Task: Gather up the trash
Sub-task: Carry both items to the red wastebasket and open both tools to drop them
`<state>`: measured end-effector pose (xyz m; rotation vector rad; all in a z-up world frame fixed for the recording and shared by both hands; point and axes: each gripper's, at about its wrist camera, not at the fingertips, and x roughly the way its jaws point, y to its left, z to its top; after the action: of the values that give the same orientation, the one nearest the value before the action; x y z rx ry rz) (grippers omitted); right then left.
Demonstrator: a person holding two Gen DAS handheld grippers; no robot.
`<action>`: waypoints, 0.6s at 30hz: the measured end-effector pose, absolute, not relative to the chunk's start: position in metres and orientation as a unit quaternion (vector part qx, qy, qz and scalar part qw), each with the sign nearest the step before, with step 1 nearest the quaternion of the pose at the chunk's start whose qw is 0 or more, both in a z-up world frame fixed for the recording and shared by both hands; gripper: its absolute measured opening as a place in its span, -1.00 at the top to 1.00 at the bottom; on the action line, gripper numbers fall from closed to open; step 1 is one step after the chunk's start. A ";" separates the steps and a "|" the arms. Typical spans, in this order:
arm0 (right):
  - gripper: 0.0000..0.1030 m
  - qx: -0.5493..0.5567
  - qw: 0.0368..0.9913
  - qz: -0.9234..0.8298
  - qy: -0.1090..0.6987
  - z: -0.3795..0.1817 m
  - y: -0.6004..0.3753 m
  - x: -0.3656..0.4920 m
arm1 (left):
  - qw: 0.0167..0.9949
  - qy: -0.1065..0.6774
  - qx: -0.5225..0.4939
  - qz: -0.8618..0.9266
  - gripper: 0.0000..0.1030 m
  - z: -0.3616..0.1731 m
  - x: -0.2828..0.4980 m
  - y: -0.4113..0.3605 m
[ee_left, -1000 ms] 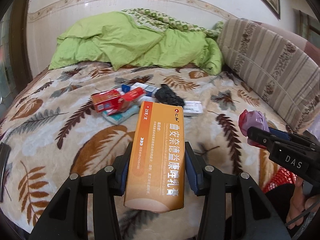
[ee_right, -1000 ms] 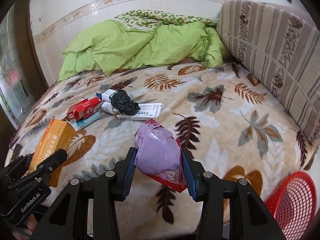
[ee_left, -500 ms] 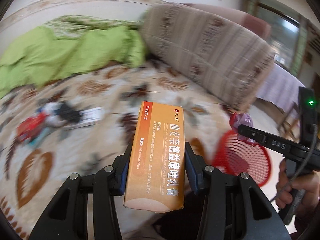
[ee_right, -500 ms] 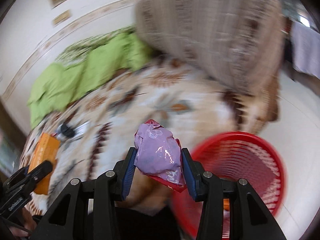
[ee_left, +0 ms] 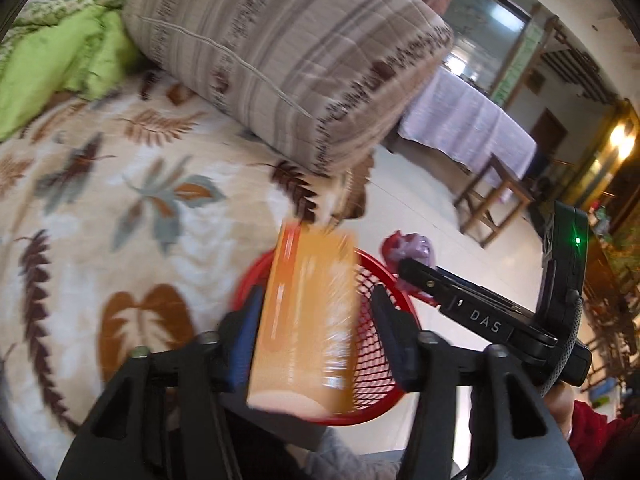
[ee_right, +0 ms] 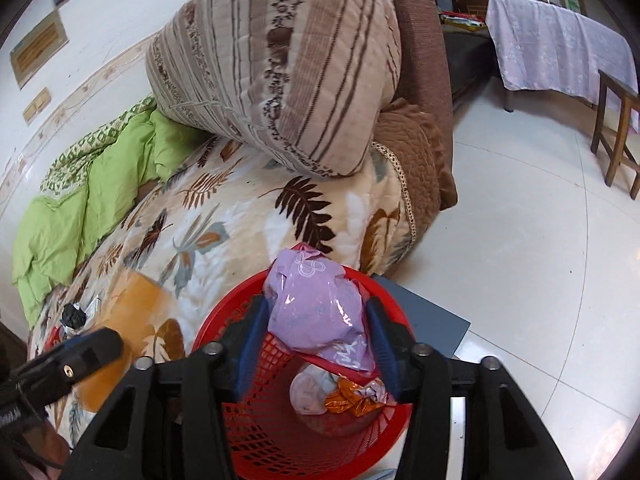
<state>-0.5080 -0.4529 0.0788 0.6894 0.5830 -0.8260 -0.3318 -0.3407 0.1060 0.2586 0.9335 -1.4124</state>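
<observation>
My left gripper (ee_left: 316, 320) is shut on a tall orange medicine box (ee_left: 308, 316), blurred by motion, held beside the bed's edge in front of the red mesh basket (ee_left: 372, 368). My right gripper (ee_right: 314, 328) is shut on a crumpled purple plastic wrapper (ee_right: 316, 308) with a red piece under it, held right above the red basket (ee_right: 280, 432). The basket stands on the floor and holds an orange foil wrapper (ee_right: 352, 398) and pale trash. The right gripper with the purple wrapper (ee_left: 412, 248) also shows in the left wrist view.
The leaf-print blanket (ee_right: 224, 220) covers the bed, with a striped rolled quilt (ee_right: 288, 68) and green duvet (ee_right: 92, 188) on it. More trash, including a black lump (ee_right: 74, 316), lies far back on the bed. A grey board (ee_right: 428, 316), white tile floor and a wooden stool (ee_right: 620, 128) lie to the right.
Both grippers swung right from over the bed to the red basket on the floor, each keeping its load. The right gripper now hangs over the basket's opening.
</observation>
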 end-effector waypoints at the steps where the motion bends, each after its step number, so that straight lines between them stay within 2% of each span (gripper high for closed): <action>1: -0.08 0.324 0.817 -0.391 0.273 0.078 -0.454 -0.511 | 0.653 0.413 0.113 -0.624 -0.20 0.105 -0.334 -0.342; 9: -0.09 0.320 0.821 -0.386 0.274 0.079 -0.456 -0.502 | 0.679 0.425 0.094 -0.591 -0.25 0.102 -0.303 -0.310; 18: -0.25 0.320 0.815 -0.388 0.289 0.075 -0.453 -0.492 | 0.715 0.430 0.053 -0.549 -0.25 0.104 -0.257 -0.264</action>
<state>-0.4919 -0.4533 0.0753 0.6824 0.6160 -0.8272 -0.2569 -0.2640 0.1043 0.1181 0.9532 -1.2151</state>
